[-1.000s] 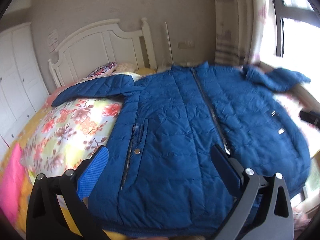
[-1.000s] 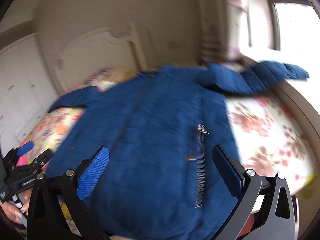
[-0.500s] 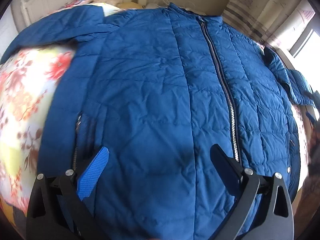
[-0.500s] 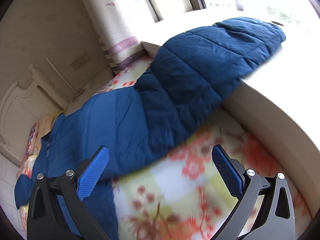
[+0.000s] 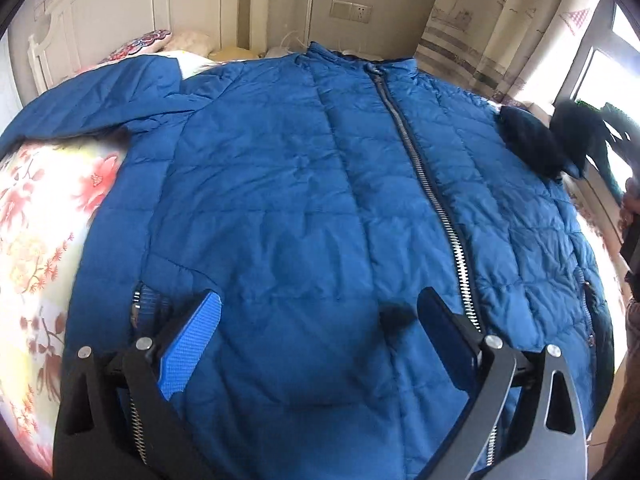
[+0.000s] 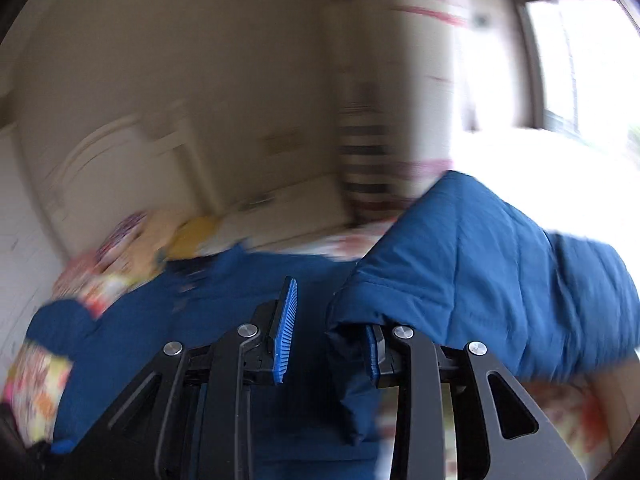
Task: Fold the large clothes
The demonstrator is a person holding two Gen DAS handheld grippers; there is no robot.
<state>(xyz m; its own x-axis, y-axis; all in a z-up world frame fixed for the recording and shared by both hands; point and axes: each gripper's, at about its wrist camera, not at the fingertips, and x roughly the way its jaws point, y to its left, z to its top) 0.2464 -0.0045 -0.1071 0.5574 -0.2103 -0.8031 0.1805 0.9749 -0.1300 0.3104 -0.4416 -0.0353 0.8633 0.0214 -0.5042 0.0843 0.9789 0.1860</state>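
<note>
In the left wrist view the fingers (image 5: 192, 344) of the left gripper (image 5: 316, 332) stand wide apart with nothing between them, low over the lower front of the blue jacket (image 5: 312, 208). The jacket lies front up on the floral bedspread (image 5: 40, 232), its collar toward the headboard (image 5: 120, 8) and its hem toward the camera. Its long axis runs straight away from the fingers, along the closed zipper (image 5: 432, 200), which passes just inside the finger on the picture's right. One sleeve (image 5: 92, 100) stretches flat to the picture's left, well apart from this gripper. At the far right shoulder the other sleeve shows only as a dark bunched mass (image 5: 532, 148), raised off the bed.

In the right wrist view, which is heavily blurred, the fingers (image 6: 286, 328) of the right gripper (image 6: 330, 334) stand close together, and the cuff end of the raised sleeve (image 6: 480, 280) bunches against the right-hand finger. A narrow gap shows beside the other finger, so I cannot tell whether the cloth is firmly pinched or merely hooked. The sleeve hangs up and to the right of the fingers, while the jacket body lies down and to the left.

The coming move, as I judge it, turns on that: the sleeve must cross inward over the chest, toward the zipper line, and the right hand is plainly the nearer one. The left hand sits well placed to steady the hem.
</note>
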